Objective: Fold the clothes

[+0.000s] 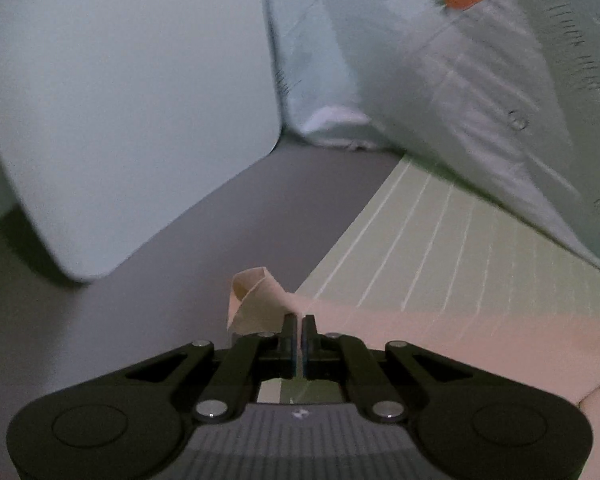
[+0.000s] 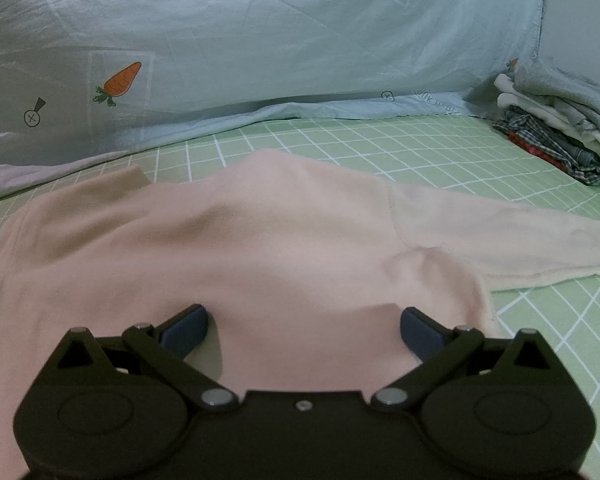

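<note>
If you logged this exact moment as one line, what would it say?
task: fold clothes | left gripper: jaws shut on pink top edge | right gripper: jaws open over pink top | surface: green checked sheet

The top (image 2: 284,248) across the middle of the right wrist frame is plain pale pink, its sleeve (image 2: 520,248) at right a lighter cream. Under it the bed sheet (image 2: 380,144) is light green with a white grid. The quilt (image 2: 260,32) along the upper frame is pale blue-green, printed with orange carrots (image 2: 120,80) and small dark circled crosses. Upper right, a clothes pile (image 2: 552,136) shows white, grey, dark check and red. Both claws are black, the right claw (image 2: 304,332) with dark blue pads (image 2: 184,330).
</note>
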`<state>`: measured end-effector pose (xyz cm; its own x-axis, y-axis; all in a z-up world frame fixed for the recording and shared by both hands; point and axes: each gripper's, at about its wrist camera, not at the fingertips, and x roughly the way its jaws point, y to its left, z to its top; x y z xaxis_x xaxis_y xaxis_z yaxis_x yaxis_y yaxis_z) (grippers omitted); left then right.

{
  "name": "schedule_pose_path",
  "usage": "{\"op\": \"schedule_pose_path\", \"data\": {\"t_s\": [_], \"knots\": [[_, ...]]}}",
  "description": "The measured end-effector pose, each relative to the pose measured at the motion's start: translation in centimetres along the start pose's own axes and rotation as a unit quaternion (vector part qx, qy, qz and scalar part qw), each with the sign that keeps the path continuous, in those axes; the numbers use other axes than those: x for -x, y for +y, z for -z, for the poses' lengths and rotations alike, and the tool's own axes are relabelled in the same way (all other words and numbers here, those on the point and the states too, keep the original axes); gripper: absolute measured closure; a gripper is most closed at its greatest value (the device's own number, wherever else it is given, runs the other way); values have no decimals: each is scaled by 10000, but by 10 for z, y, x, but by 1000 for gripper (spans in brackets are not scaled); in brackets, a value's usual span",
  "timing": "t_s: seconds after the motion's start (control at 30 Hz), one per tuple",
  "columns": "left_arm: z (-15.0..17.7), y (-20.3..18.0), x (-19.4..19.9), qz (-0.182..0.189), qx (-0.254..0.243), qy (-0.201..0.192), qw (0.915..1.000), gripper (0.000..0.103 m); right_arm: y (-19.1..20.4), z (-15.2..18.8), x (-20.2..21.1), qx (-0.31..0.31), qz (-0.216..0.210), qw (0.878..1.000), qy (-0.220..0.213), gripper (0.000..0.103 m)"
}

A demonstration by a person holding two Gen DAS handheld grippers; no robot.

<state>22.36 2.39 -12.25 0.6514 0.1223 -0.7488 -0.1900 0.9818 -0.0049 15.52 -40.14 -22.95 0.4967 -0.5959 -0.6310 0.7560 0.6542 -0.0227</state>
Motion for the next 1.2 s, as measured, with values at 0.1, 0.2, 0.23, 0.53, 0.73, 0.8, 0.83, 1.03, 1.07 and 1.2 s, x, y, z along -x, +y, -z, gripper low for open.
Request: {"op": "schedule_pose_path", "data": {"t_s": [0.1, 0.2, 0.23, 0.53, 0.73, 0.8, 0.83, 1.03, 1.07, 1.2], "knots": [[11, 7, -8, -99, 222, 402, 9989, 99, -1, 0, 0, -3, -11, 10000, 0, 0], [18, 12, -9, -71, 531, 765, 9956, 95, -1, 1, 0, -12, -19, 10000, 1, 0], [20, 11, -4, -54, 527, 737, 9959, 90, -1, 1, 0, -18, -24, 10000, 1, 0], [21, -36, 47, 436, -56, 246, 9987, 24, -4, 1, -1, -34, -91, 10000, 13, 0], [51, -102, 83, 1055, -877, 148, 9904, 10, -14, -5, -4, 234, -472, 9984, 203, 0], [64, -124, 97, 1192, -1133, 127, 9863, 9, -25, -9, -2, 419, -783, 9949, 473, 0], [71, -134, 104, 1274, -1238, 114, 9840, 7, -31, -11, -1, 493, -913, 9928, 597, 0], [109, -186, 141, 1565, -1652, 106, 9737, 4, -93, -15, 25, 184, -1101, 9918, 617, 0], [113, -193, 145, 1569, -1671, 125, 9733, 4, -104, -16, 28, 120, -1090, 9920, 633, 0], [118, -221, 160, 1655, -1659, 215, 9719, 3, -144, -29, 25, 178, -833, 9943, 644, 0]]}}
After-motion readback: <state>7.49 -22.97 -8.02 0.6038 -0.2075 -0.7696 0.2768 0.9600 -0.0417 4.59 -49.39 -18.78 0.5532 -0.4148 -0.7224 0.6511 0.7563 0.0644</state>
